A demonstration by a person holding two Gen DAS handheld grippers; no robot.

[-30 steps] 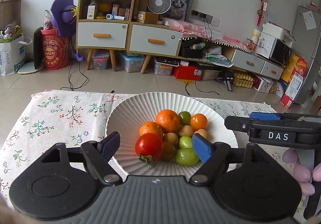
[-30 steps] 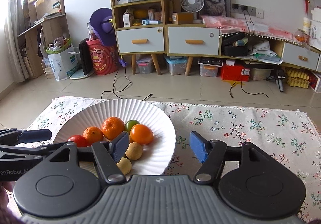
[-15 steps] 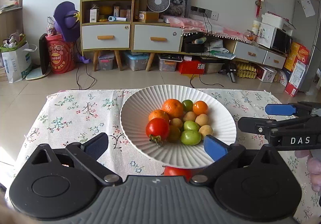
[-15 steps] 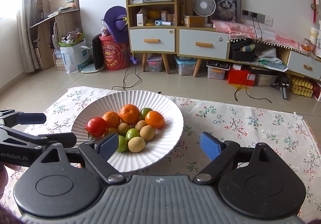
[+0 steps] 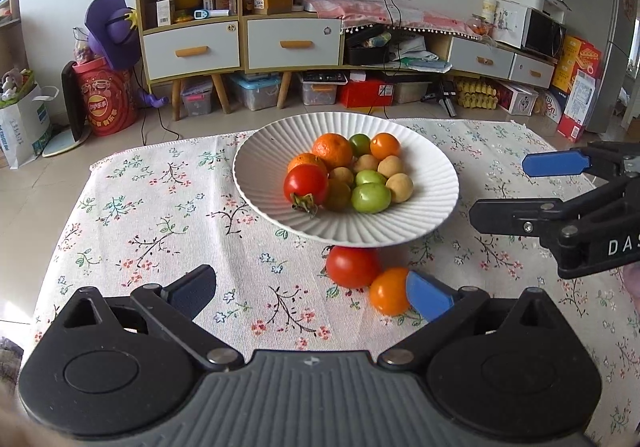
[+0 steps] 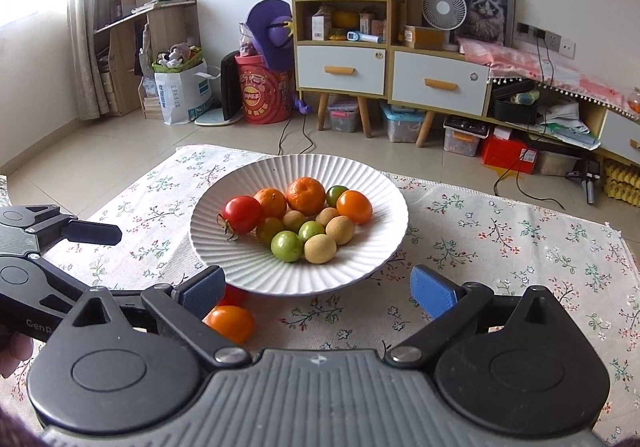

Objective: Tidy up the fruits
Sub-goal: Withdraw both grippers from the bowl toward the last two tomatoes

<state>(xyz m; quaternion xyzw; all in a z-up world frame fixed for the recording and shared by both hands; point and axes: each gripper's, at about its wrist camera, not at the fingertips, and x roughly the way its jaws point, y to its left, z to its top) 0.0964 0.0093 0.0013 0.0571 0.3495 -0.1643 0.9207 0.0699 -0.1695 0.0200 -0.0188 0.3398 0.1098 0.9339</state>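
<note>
1. A white ribbed plate stood on a floral tablecloth spread over a low table, seen from both wrist cameras.
2. The plate held a heap of fruit: a red tomato with its green stalk at the near left edge of the heap, two mandarins behind it, an orange tomato at the far right, plus green fruits and pale yellow-brown ones toward the front.
3. Two pieces lay off the plate on the cloth, just beside its near rim: a second red tomato and a second orange tomato, touching or nearly touching each other.
4. The left gripper hung over the cloth short of the plate, its jaws spread wide with nothing between them; they had just been opening. Its blue right pad sat right against the loose orange tomato, though contact could not be confirmed.
5. The right gripper also stood wide apart and gripped nothing, its jaws having just been opening, with the near rim of the plate between its fingers.
6. In the right wrist view, the loose orange tomato showed just behind the left finger, the red one mostly hidden beneath the plate's rim.
7. Each gripper appeared at the edge of the other's view, flanking the plate.
</note>
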